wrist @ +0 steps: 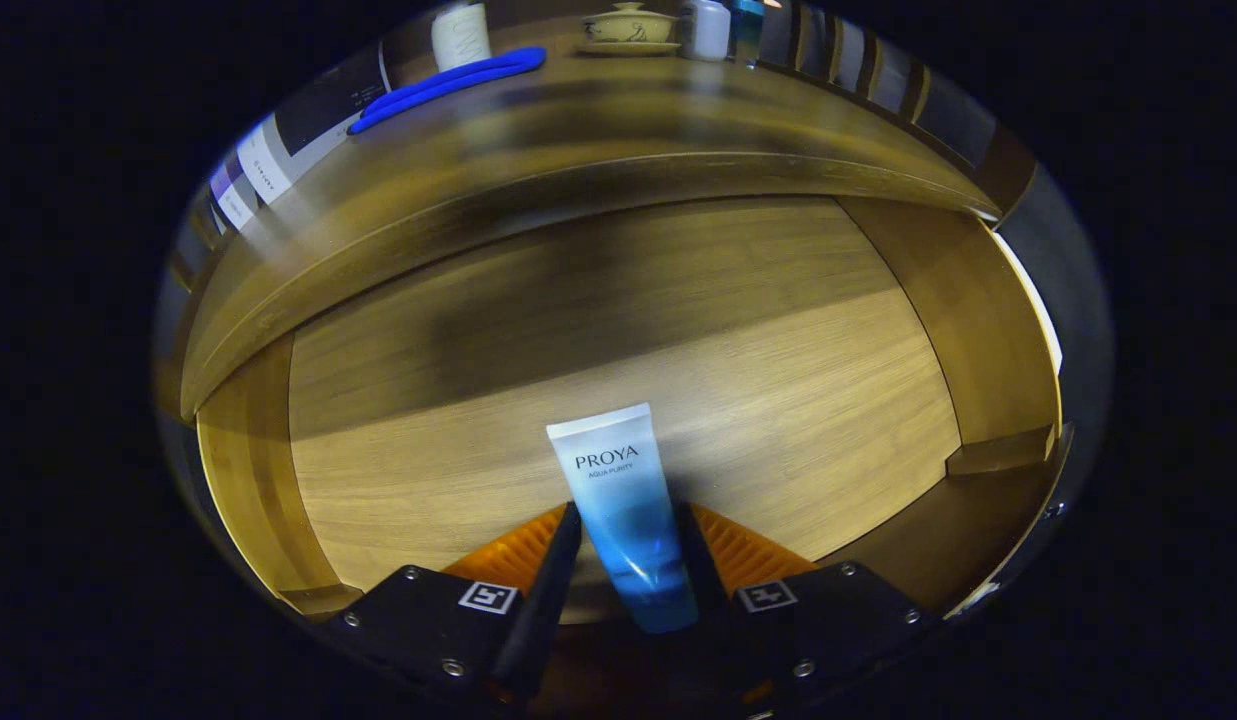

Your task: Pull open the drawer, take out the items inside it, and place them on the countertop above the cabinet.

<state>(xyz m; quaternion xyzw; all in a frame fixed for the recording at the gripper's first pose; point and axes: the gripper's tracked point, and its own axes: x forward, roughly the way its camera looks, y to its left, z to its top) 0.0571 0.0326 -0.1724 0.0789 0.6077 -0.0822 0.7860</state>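
Your gripper (628, 545): fingers closed against both sides of the tube (620, 505), clamped on its lower half.
Tube: white fading to blue, flat crimped end pointing away from you, cap end down between the fingers; it sits over the floor of the open drawer (798, 400), whether lifted or resting you cannot tell.
Drawer: wooden, pulled out, side walls to either side of you.
Countertop (578, 120): above and beyond the drawer, carrying a blue strip (448, 85), a white cup (461, 35), a lidded bowl (628, 25) on a saucer and a pale bottle (708, 28)
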